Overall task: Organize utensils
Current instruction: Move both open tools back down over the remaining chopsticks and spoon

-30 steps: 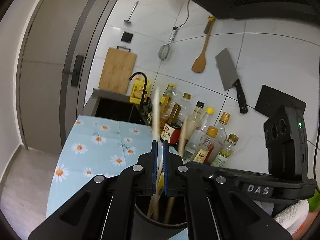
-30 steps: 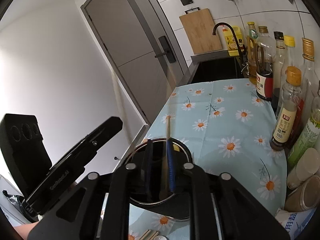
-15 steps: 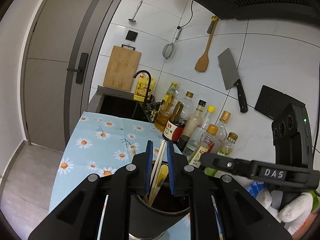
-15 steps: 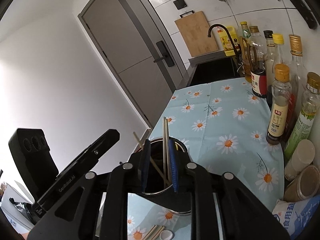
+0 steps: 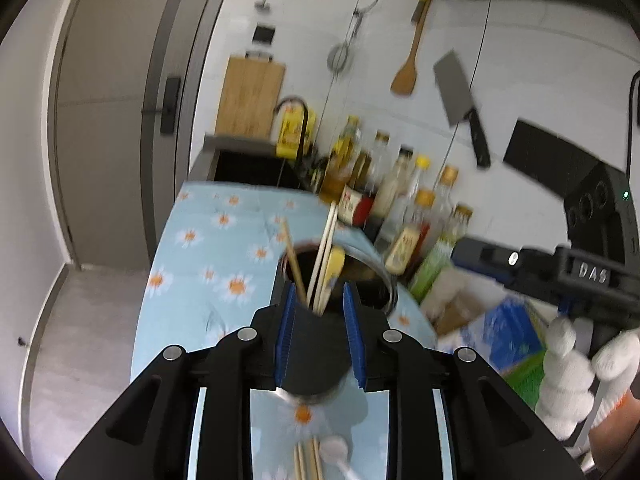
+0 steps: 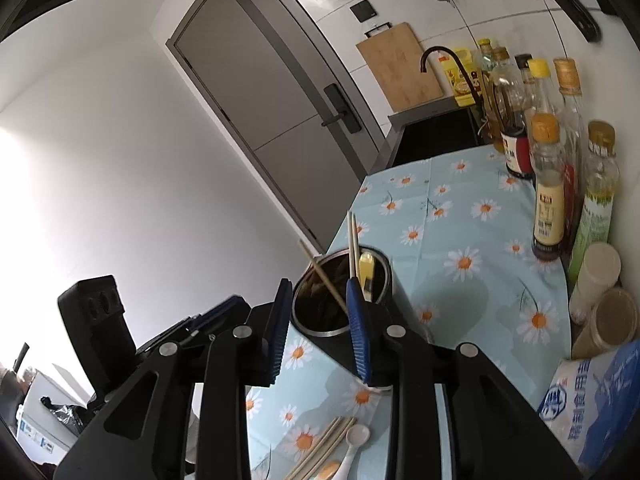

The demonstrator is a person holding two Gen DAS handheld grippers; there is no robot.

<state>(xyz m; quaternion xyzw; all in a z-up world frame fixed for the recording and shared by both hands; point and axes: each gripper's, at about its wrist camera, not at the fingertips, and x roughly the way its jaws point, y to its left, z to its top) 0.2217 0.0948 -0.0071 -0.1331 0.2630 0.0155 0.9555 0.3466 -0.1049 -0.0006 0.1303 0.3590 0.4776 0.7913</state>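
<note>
Left gripper: jaws just opened, nothing pinched, straddling the black utensil holder after letting chopsticks drop in. Right gripper: jaws likewise just parted and empty, framing the same holder on the daisy-cloth table. Upright in the holder so handles stay reachable; loose chopsticks and white spoon lying in front, not yet stowed.

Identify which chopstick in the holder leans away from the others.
The single brown chopstick in the holder slants left; the pale pair beside the yellow utensil stands nearly upright.
</note>
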